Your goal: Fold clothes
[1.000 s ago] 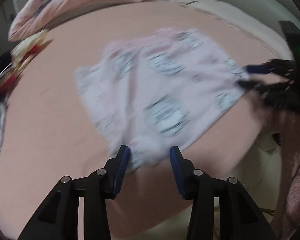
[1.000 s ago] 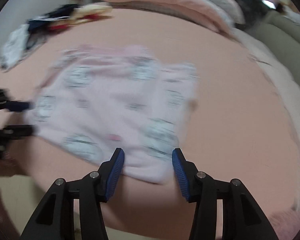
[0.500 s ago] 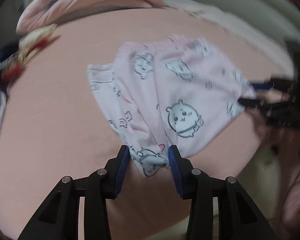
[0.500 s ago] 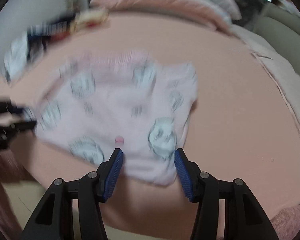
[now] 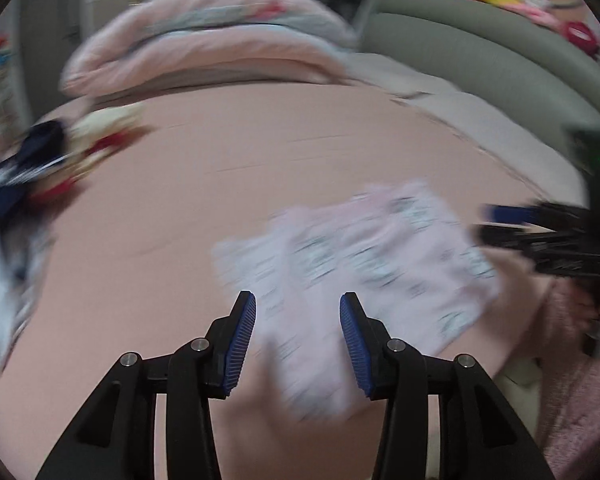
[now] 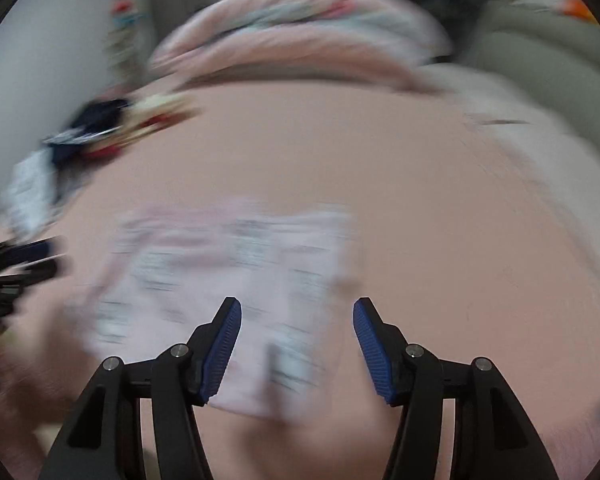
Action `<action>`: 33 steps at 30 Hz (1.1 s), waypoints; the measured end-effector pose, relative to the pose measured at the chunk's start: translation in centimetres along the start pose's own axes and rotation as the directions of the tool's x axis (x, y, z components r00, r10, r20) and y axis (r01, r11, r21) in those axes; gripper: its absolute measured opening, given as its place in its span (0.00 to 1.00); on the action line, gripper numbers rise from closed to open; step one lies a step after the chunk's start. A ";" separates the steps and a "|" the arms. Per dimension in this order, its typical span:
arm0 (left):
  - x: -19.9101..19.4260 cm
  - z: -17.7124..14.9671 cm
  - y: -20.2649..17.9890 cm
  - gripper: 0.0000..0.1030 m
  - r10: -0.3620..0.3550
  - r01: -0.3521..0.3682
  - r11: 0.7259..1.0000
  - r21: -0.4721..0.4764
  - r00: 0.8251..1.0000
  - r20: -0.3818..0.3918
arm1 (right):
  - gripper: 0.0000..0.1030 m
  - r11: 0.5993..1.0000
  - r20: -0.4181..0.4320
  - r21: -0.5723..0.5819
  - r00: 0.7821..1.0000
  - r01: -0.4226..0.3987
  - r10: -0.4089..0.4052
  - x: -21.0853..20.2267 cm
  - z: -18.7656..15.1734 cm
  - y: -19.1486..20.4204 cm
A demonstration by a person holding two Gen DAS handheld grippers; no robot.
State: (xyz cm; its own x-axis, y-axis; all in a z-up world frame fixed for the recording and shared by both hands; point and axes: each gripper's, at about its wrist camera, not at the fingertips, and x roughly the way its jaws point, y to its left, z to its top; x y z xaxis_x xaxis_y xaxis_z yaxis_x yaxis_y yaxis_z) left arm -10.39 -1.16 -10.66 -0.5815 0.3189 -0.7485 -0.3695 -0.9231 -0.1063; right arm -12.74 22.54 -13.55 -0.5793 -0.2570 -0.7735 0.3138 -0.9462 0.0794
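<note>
The left gripper (image 5: 298,312) stands part open above the near edge of the pink printed garment (image 5: 364,264), gripping nothing; the right gripper (image 6: 297,316) is opening, nothing held; the garment lies flat on the pink bed (image 5: 220,168); farther off, a clothes pile (image 5: 40,160) and a rolled quilt (image 5: 204,40).

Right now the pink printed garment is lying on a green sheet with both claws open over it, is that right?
Not quite: the sheet is peach-pink, not green, as the left wrist view shows. The pink printed garment does lie on it, with the left claw and right claw open over it.
</note>
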 end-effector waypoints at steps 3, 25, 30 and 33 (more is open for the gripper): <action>4.8 1.7 -1.2 0.39 -0.039 0.044 0.997 0.062 0.996 -0.086 | 0.56 0.994 -0.038 -0.105 0.999 -0.025 0.021 3.4 1.0 1.8; 5.5 2.3 3.3 0.37 0.144 -0.148 0.983 -0.105 0.988 -0.050 | 0.56 0.988 -0.039 0.079 0.991 0.129 -0.127 6.1 1.4 -2.8; 4.0 2.8 3.1 0.37 0.090 -0.088 0.988 -0.129 0.996 0.013 | 0.57 0.995 0.012 0.030 0.995 0.100 -0.100 5.2 2.1 -1.8; 4.4 2.4 5.1 0.38 0.111 -0.115 0.974 -0.193 0.993 -0.030 | 0.57 0.992 -0.061 0.067 0.993 0.109 -0.105 6.2 1.2 -3.1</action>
State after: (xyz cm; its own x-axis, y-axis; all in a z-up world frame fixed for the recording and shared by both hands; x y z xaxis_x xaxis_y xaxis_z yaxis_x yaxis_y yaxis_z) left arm -16.58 -3.91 -12.93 -0.5969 0.2075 -0.7750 -0.1530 -0.9777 -0.1439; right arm -18.16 23.65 -17.84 -0.5620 -0.1433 -0.8146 0.1975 -0.9796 0.0361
